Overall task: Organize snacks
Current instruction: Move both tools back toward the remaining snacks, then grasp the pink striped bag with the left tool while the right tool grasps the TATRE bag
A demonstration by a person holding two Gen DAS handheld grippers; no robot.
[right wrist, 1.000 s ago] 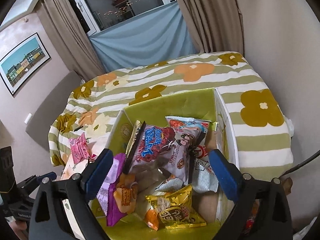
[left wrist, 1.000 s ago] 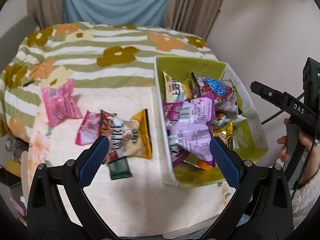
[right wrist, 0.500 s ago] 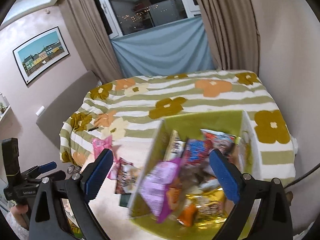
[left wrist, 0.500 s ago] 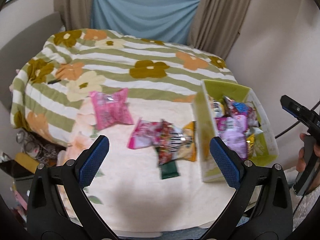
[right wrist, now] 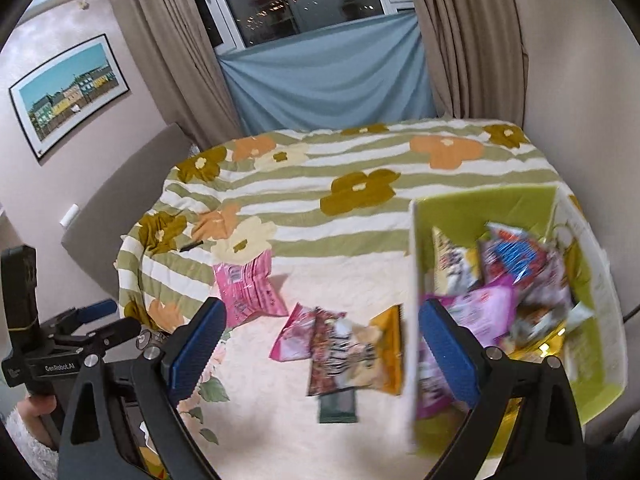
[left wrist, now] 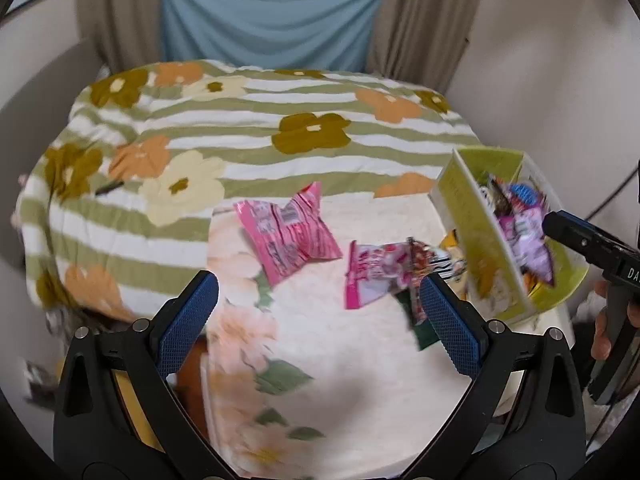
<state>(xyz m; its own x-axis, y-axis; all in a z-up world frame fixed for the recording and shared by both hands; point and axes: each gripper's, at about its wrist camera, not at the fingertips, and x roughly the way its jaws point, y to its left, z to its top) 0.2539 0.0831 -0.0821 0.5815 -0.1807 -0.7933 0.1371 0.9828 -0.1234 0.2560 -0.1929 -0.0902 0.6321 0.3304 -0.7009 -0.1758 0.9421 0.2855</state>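
Now both the left gripper (left wrist: 318, 320) and right gripper (right wrist: 322, 354) gape wide, holding nothing; several snack packets (right wrist: 344, 350) lie on the cream cloth (left wrist: 340, 380) beside the green box (right wrist: 516, 216) full of snacks

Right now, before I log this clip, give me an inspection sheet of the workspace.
Surface: cream floral mat over a striped flowered blanket.
Job's things: green box holding many snack packs; pink packet lying alone; overlapping packets beside the box; dark green sachet partly under them.
Clutter: small dark object on the blanket.
Grippers: left gripper and right gripper, jaws wide, empty.
Cables: thin cable by the wall.
Surroundings: curtains, blue cloth, framed picture.
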